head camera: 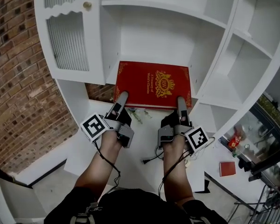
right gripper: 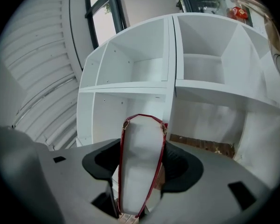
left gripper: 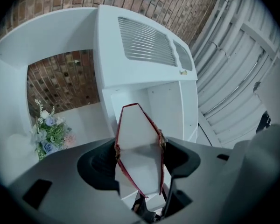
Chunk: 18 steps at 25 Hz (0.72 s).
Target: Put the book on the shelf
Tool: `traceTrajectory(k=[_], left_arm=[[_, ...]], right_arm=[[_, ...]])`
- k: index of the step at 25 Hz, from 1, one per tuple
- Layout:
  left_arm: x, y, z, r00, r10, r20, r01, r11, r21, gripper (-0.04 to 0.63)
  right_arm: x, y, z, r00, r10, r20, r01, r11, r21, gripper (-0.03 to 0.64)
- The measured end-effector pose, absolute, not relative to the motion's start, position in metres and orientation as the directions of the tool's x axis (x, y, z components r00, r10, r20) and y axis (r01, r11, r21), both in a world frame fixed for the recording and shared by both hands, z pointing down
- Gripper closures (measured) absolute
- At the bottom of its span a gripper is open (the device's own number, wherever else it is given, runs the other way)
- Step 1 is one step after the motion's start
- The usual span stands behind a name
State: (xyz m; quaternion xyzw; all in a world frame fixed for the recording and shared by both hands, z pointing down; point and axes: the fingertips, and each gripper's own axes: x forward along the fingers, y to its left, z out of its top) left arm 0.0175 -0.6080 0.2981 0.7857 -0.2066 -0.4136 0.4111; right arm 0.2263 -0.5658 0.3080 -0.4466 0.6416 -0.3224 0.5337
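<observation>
A thick red book (head camera: 154, 84) with a gold crest lies flat, cover up, in the mouth of the middle compartment of the white shelf unit (head camera: 168, 13). My left gripper (head camera: 122, 98) is shut on the book's near left edge, and my right gripper (head camera: 181, 101) is shut on its near right edge. In the left gripper view the book's white page block (left gripper: 139, 139) fills the gap between the jaws of the left gripper (left gripper: 139, 148). The right gripper view shows the same page block (right gripper: 141, 167) between the jaws of the right gripper (right gripper: 141, 155). The compartment's back wall stands behind the book.
A louvred cabinet door with a gold knob (head camera: 87, 5) is left of the compartment. More open compartments (head camera: 245, 64) lie to the right. A brick wall (head camera: 14, 78) is at far left. A small bunch of flowers (left gripper: 49, 132) sits on the ledge below.
</observation>
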Motion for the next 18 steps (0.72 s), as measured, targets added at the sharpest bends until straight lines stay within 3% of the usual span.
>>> traceTrajectory(k=[9,12,16,18], left_arm=[[0.018,-0.643,0.296,0.606,-0.633,-0.482,0.022,-0.593,0.805,0.310],[0.017,-0.651,0.294,0.606,-0.635,-0.479,-0.026,-0.617,0.787,0.298],[0.008,-0.664,0.298,0.590,-0.697,-0.408,-0.279,-0.650,0.707,0.275],[0.009,-0.665,0.296,0.590,-0.700,-0.402,-0.344,-0.668,0.660,0.268]], right_arm=[[0.224,-0.591,0.309,0.020,-0.918,-0.395,-0.277,0.375,-0.885,0.330],[0.225,-0.598,0.309,0.032,-0.920,-0.391,-0.325,0.360,-0.874,0.320],[0.231,-0.601,0.306,0.066,-0.923,-0.379,-0.448,0.312,-0.838,0.304],[0.233,-0.601,0.304,0.085,-0.921,-0.380,-0.509,0.287,-0.811,0.284]])
